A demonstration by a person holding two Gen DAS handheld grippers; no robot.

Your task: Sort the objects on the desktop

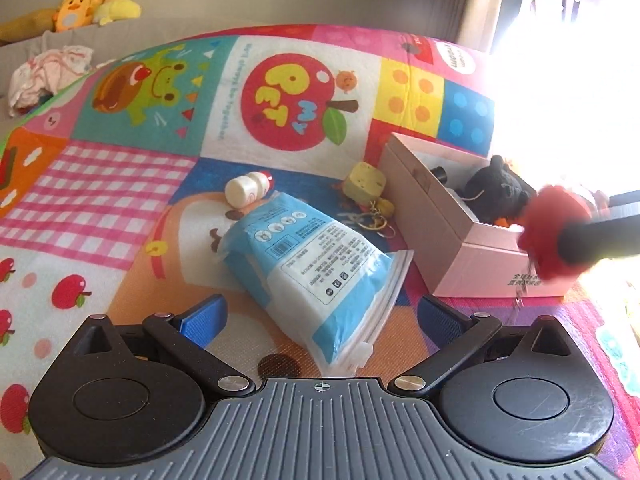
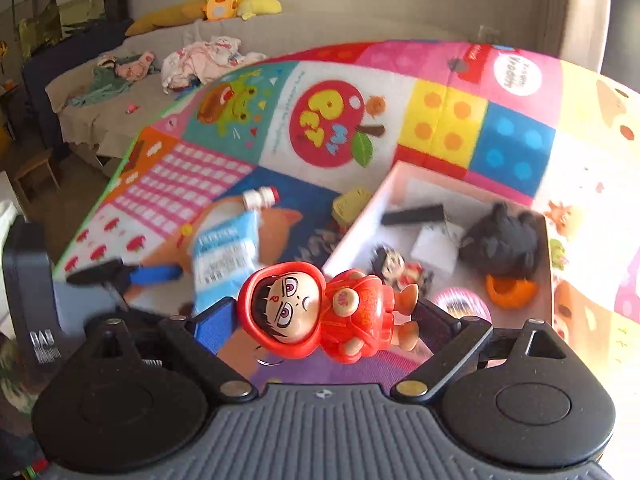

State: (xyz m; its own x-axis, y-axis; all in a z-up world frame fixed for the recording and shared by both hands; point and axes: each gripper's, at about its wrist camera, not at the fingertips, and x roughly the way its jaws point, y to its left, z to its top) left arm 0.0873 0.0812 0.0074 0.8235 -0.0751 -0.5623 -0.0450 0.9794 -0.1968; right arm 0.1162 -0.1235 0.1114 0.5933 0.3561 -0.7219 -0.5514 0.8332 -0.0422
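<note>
Between your right gripper's (image 2: pixel 326 312) blue pads sits the red doll figure (image 2: pixel 332 312), lying sideways with its hooded head toward the left pad; the jaws stand wide and look pinched on it across its length, though you cannot see the pad contact on the far side.

Working down by size: the play mat (image 1: pixel 120 184) covers the whole work surface. On it stands the pink box (image 2: pixel 360 232), open-topped, already holding a black plush (image 2: pixel 500 240), a black stick-shaped item, a small white block, a second small doll and an orange piece. Outside the box lies the blue-and-white pouch (image 1: pixel 312 264), flat on the mat directly ahead of your left gripper (image 1: pixel 320 320), whose jaws are spread with nothing between them. Beyond the pouch lie a small white bottle (image 1: pixel 248 189), touching its upper end, and a yellow cheese-shaped keychain (image 1: pixel 366 182) just beside the box's near wall.

You appear to be mid-carry: the doll hangs near the box's near corner, seemingly not yet over the opening. Your next move calls for bringing it above a free patch near the front of the box, lowering, then spreading the jaws. Watch the key ring dangling under the doll; it could snag the box rim. The pouch, bottle and keychain are still unsorted.
</note>
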